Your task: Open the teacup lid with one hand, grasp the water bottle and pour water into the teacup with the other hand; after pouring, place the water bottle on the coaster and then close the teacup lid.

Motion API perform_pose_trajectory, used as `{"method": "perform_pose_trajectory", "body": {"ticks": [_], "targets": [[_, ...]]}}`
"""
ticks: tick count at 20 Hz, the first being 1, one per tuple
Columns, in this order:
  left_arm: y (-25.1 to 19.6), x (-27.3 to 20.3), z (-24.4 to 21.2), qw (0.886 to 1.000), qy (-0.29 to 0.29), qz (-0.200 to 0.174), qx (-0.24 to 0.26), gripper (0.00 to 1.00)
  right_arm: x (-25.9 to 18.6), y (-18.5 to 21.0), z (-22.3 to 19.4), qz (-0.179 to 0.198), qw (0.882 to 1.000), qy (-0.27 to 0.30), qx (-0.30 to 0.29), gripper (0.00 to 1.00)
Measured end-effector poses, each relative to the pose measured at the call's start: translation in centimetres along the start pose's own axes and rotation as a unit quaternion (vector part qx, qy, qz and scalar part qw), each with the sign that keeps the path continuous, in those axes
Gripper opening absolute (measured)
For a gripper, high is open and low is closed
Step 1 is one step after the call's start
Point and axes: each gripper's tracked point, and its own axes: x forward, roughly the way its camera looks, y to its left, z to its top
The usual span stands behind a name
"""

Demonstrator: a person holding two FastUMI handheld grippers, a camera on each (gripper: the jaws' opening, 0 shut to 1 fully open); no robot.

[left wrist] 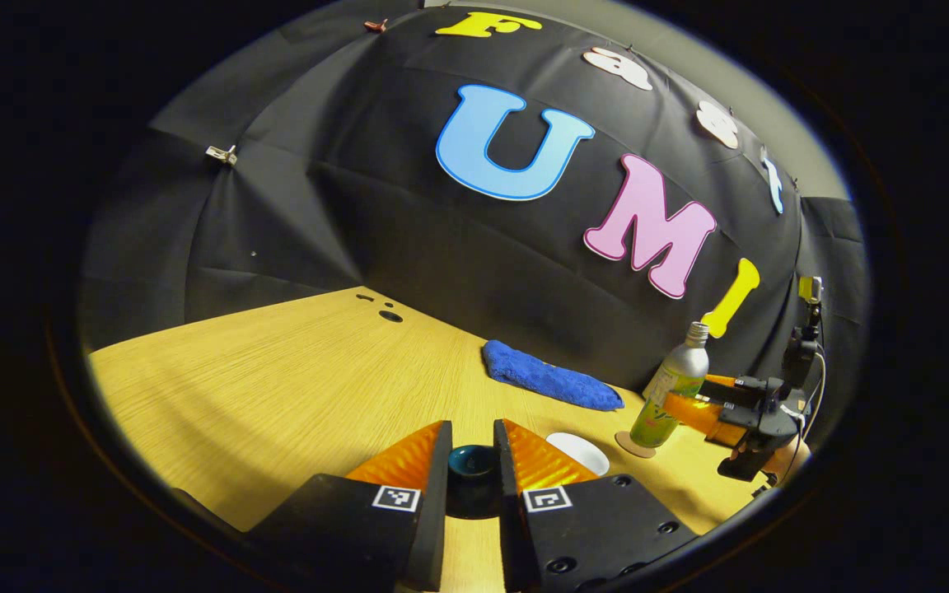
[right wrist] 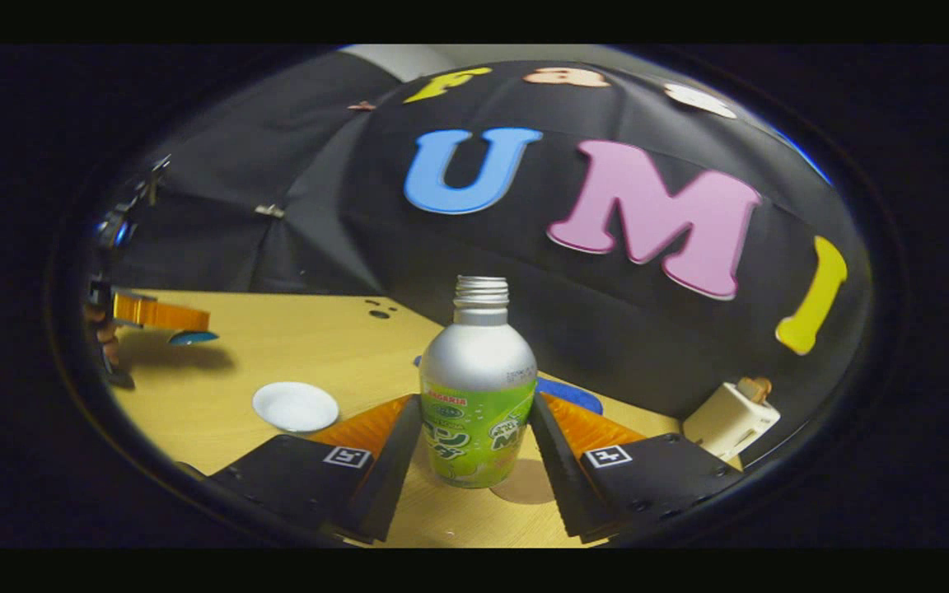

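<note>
A pale wooden table (left wrist: 277,387) fronts a black cloth wall. The left gripper (left wrist: 473,457) clamps the dark teacup lid (left wrist: 473,463), lifted off the white teacup (right wrist: 296,406). The right gripper (right wrist: 474,428) pinches the water bottle (right wrist: 479,395) at the coaster (right wrist: 528,482). Pouring seems done; releasing, then relidding, should follow. The label's lettering isn't legible.

Left tongs (left wrist: 473,461): fingers at bottom centre of the left gripper view, narrowly parted, both pressing on a small dark lid (left wrist: 473,463) held between the tips. Seen again at far left of the right gripper view, raised, a hand behind them.

Right tongs (right wrist: 474,441): fingers at bottom centre of the right gripper view, flanking the water bottle (right wrist: 478,395), both against its sides.
</note>
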Motion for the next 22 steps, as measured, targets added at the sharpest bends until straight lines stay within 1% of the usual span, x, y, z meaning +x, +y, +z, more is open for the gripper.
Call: {"method": "perform_pose_trajectory", "body": {"ticks": [1, 3, 8, 13, 15, 20, 21, 22], "targets": [[0.0, 0.0, 0.0, 1.000, 0.000, 0.000, 0.000, 0.31, 0.2, -0.7, -0.5, -0.001, 1.000, -0.002, 0.025, 0.78], [0.0, 0.1, 0.0, 1.000, -0.001, 0.001, 0.000, 0.31, 0.3, -2.4, -1.5, -0.010, 0.998, -0.002, 0.055, 0.78], [0.1, 0.1, -0.1, 1.000, 0.000, 0.004, 0.000, 0.31, 1.8, -6.1, -4.2, -0.046, 0.996, 0.006, 0.072, 0.79], [0.2, 0.2, -0.3, 1.000, 0.003, 0.004, -0.002, 0.31, 2.6, -8.2, -5.3, -0.071, 0.993, 0.009, 0.094, 0.79], [0.3, 0.2, -0.4, 1.000, 0.003, 0.005, -0.002, 0.31, 2.9, -8.3, -5.7, -0.074, 0.991, 0.012, 0.110, 0.79], [0.6, 0.3, -0.4, 1.000, 0.005, 0.009, -0.003, 0.31, 2.9, -8.9, -6.6, -0.079, 0.989, 0.018, 0.123, 0.81], [0.6, 0.3, -0.4, 1.000, 0.005, 0.010, -0.003, 0.31, 2.9, -8.8, -6.7, -0.076, 0.989, 0.018, 0.129, 0.77], [0.6, 0.3, -0.4, 1.000, 0.006, 0.010, -0.004, 0.31, 2.9, -8.5, -6.8, -0.070, 0.988, 0.020, 0.135, 0.82]]}}
